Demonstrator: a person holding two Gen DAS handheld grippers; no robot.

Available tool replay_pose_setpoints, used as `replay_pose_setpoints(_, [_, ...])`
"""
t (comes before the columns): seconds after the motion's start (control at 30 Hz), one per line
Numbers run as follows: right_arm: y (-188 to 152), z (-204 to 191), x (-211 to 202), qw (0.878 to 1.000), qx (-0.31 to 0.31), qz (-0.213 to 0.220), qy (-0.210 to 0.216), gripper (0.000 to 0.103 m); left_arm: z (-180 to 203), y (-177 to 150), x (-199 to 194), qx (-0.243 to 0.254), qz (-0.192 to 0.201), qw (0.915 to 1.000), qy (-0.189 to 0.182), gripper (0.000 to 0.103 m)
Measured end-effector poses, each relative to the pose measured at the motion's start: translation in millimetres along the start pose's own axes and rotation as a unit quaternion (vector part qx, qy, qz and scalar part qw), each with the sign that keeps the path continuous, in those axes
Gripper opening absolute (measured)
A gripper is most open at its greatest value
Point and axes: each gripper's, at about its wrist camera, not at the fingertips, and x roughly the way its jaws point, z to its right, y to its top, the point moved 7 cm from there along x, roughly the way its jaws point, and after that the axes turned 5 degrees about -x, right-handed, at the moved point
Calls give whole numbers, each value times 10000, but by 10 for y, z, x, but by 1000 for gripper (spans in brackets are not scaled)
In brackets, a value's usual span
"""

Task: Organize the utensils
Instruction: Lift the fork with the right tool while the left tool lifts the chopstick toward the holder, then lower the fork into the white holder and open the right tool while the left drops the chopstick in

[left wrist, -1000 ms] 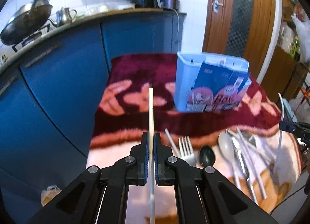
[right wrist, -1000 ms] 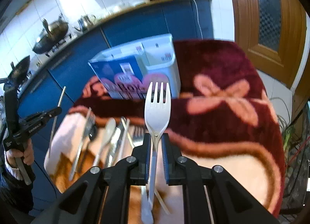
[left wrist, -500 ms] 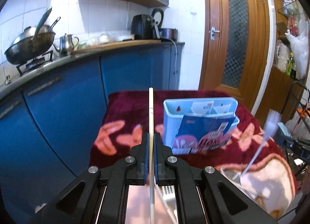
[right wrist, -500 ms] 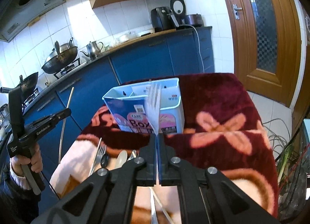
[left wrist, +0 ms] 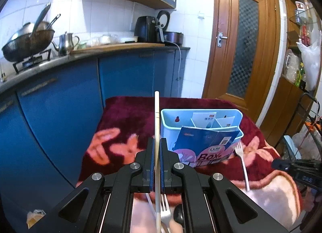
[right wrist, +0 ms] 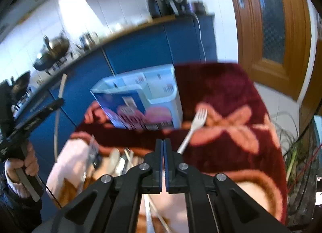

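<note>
My left gripper (left wrist: 157,142) is shut on a pale chopstick (left wrist: 157,118) that stands upright between the pads, above the table. A light blue divided utensil box (left wrist: 201,130) stands on the dark red floral blanket (left wrist: 124,116); in the right wrist view the box (right wrist: 140,102) is blurred. My right gripper (right wrist: 163,142) has its jaws closed, and a silver fork (right wrist: 194,128) slants out to the right of the pads. The fork (left wrist: 242,164) also shows in the left wrist view, right of the box.
Several loose utensils (right wrist: 118,162) lie on the blanket near its front edge, and a fork (left wrist: 165,210) shows below my left gripper. Blue kitchen cabinets (left wrist: 60,116) stand left and behind. A wooden door (left wrist: 241,51) is at the back right.
Both grippers have risen from the utensil pile. The fork, upright and centred in the right gripper a second ago, now slants out to the right. The right view has tilted and blurred.
</note>
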Motion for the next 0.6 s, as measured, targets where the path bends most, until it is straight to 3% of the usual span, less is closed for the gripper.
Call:
replay_pose_setpoints(0.07, [-34,95,175,9991,159,-400,-40,18,-28,-28,52,-75,-56,10000,-18,4])
replay_pose_setpoints(0.13, [-52,191,341,9970,343,-689,-84,23,-50,-30,90,-136,-105,9998,-39,4])
replay_pose_setpoints(0.6, [43,449,1187,9745,669,-2073,-547,22,-101,7,260,-182,-228,9995,-84,4])
